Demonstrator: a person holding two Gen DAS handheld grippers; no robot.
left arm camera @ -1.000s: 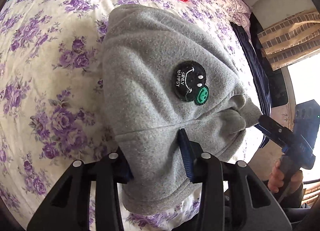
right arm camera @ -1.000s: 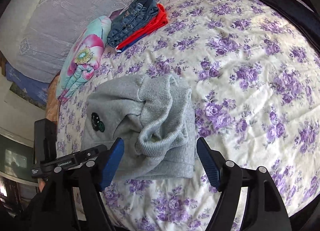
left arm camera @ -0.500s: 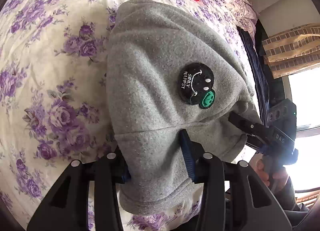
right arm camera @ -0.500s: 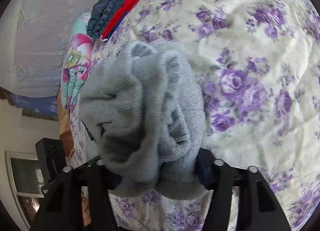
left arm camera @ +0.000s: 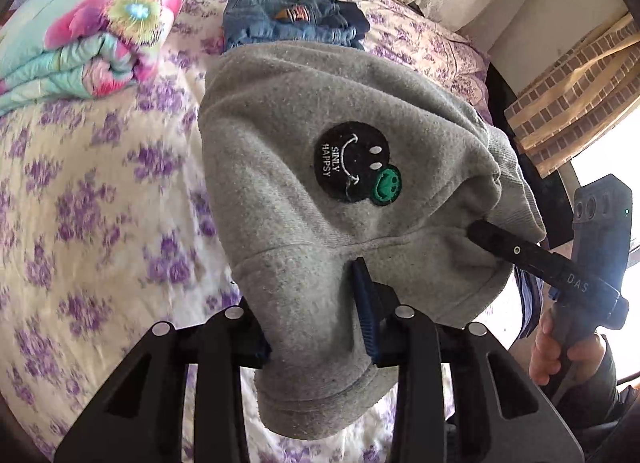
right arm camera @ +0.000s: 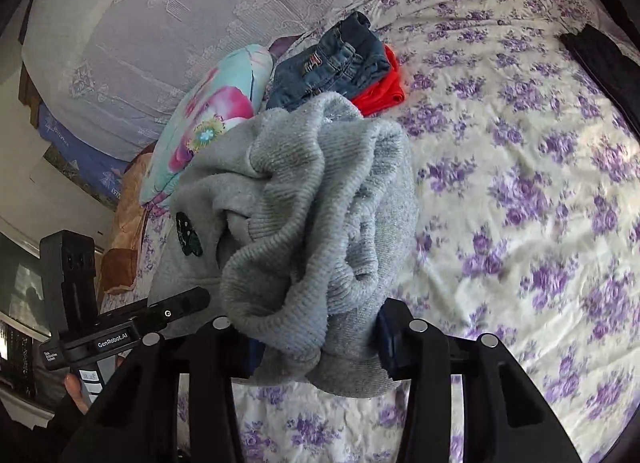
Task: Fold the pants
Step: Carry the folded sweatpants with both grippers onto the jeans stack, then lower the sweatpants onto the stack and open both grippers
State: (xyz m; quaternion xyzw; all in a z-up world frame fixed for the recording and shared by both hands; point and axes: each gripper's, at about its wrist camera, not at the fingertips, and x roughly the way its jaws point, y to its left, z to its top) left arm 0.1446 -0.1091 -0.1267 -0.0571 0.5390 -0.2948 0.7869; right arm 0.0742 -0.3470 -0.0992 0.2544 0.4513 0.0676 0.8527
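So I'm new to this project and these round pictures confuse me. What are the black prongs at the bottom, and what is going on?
Those prongs are handheld grippers; a person holds one in each hand, with a fisheye camera on each looking along its fingers. One picture comes from the left gripper, the other from the right gripper. Both are clamped on the grey sweatpants, holding them over the floral bedspread. Further back lie folded jeans on a red garment, beside a rolled colourful quilt.
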